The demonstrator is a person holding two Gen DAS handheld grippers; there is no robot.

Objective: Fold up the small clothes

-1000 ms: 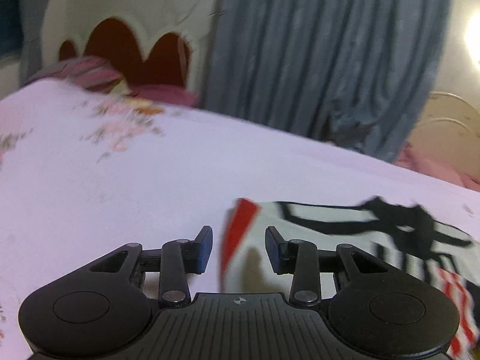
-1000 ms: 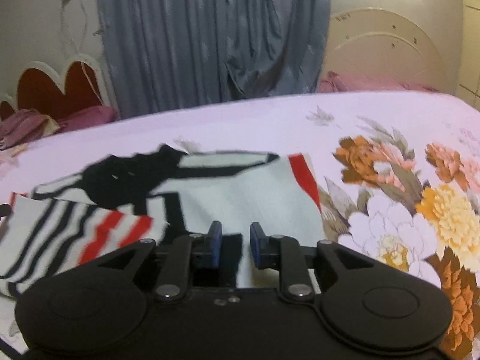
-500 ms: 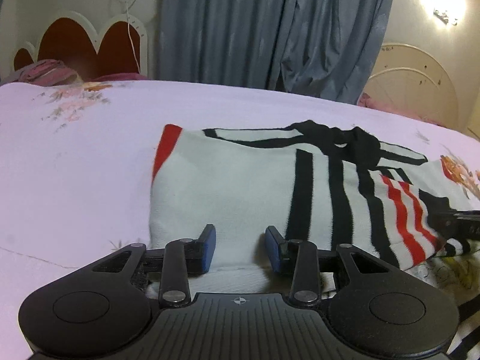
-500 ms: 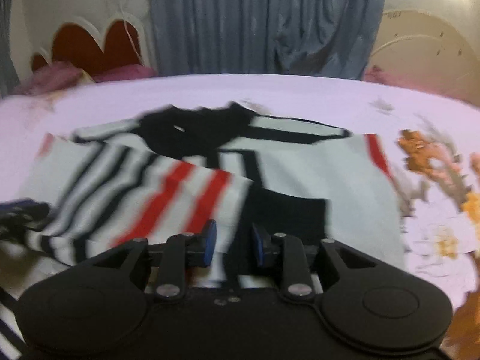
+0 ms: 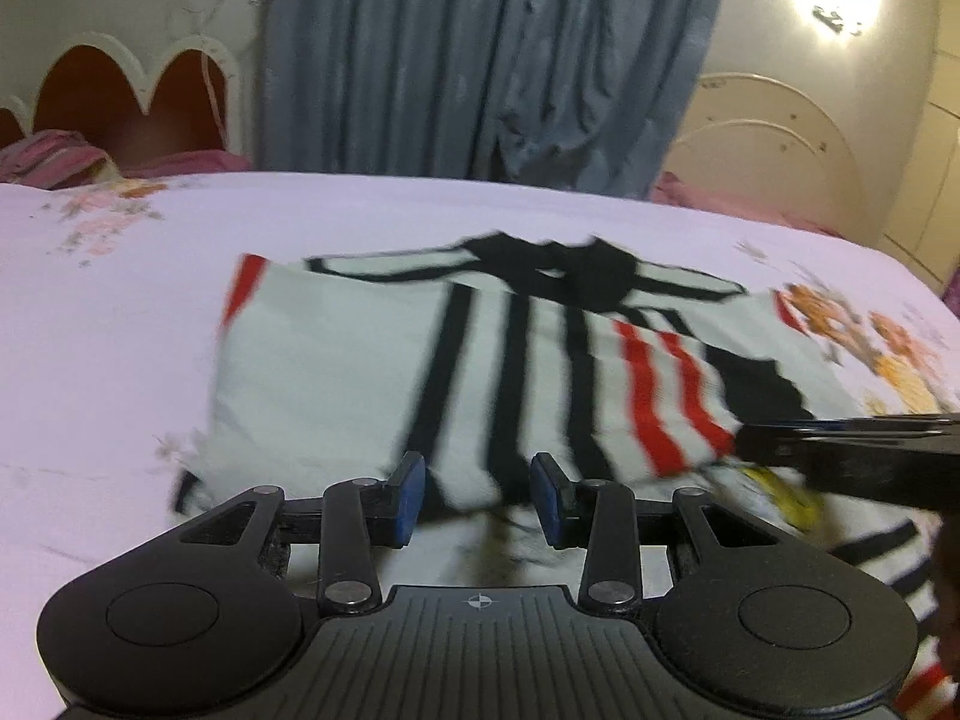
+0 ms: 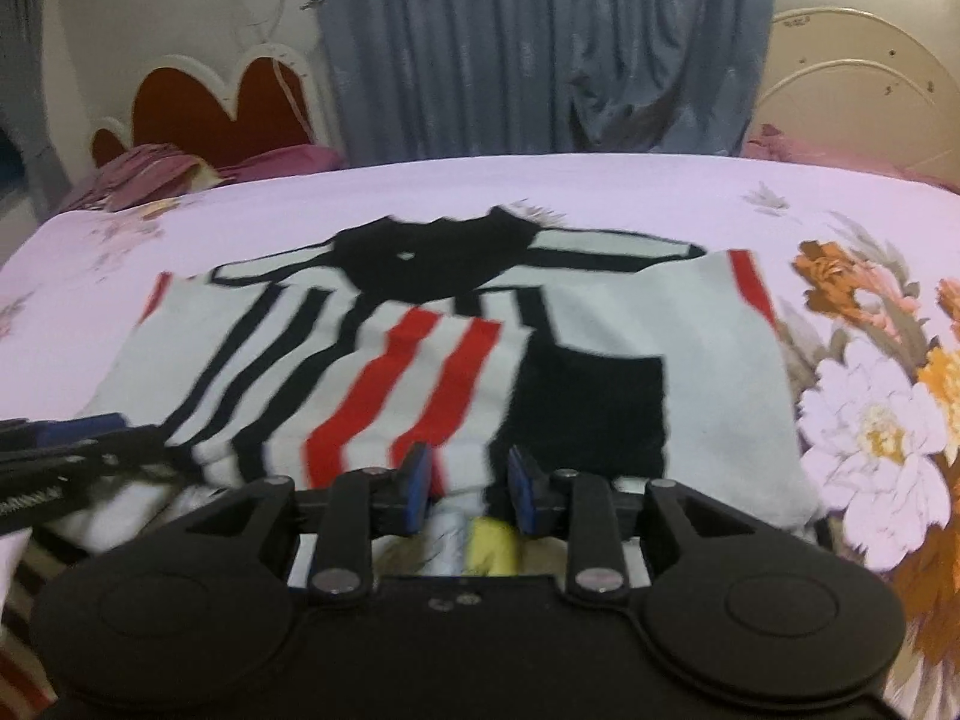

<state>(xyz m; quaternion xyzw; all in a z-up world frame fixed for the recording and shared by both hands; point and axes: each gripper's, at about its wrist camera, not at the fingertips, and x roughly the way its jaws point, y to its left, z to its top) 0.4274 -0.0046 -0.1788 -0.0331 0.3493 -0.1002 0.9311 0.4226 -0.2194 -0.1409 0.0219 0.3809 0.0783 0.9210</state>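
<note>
A small white knitted garment [image 5: 372, 372] with black and red stripes and a black collar lies partly folded on the bed; it also shows in the right wrist view [image 6: 708, 384]. Both sleeves are folded in over the body. My left gripper [image 5: 479, 495] is open, its blue pads just above the garment's near edge. My right gripper [image 6: 468, 489] is open over the near edge by the red stripes [image 6: 414, 384]. The right gripper also shows at the right of the left wrist view [image 5: 840, 450], and the left gripper at the left of the right wrist view [image 6: 72, 438].
The bed has a lilac sheet [image 5: 120, 324] with a large flower print [image 6: 876, 420] on the right side. Pink pillows [image 6: 144, 174] and a scalloped red headboard [image 5: 138, 96] stand at the back left. Grey-blue curtains [image 5: 480, 60] hang behind the bed.
Both grippers have swung toward the middle of the garment's near edge. The striped sleeve now lies across the body. Both grippers stay open.
</note>
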